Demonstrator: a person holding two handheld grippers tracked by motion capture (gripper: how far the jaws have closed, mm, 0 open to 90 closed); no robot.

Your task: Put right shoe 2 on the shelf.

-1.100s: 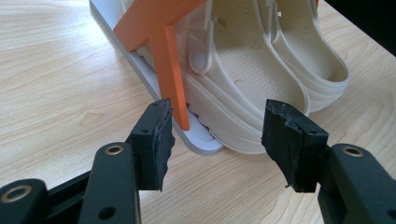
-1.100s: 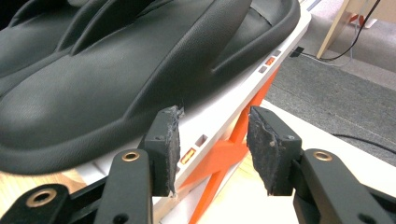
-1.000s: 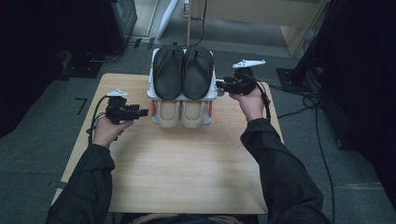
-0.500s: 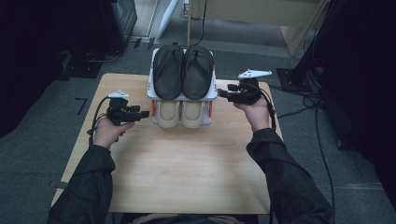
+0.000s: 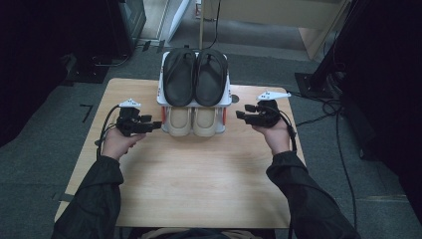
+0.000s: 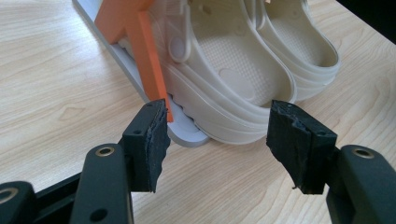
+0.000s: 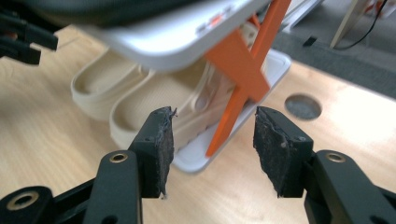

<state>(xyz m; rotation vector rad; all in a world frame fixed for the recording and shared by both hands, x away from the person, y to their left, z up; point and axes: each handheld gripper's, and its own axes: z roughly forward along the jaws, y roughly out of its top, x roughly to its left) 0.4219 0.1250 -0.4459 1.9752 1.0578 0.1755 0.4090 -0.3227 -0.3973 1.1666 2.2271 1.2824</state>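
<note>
Now both grippers stand released: the right gripper (image 5: 241, 115) has just dropped beside the rack (image 5: 161, 94), jaws widened and empty; the left gripper (image 5: 155, 124) faces the beige clogs (image 5: 193, 120) just ahead, probably next to be grasped.

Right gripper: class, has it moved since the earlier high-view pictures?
Yes. Against the shoe rack, which stays put, the right gripper has drawn away from the upper shelf's right edge, outward and down toward the table. Its empty jaws have just been opening.

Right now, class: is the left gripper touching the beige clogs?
Apart. The left gripper view shows the left gripper open, bare table between its pads and the beige clogs.
</note>
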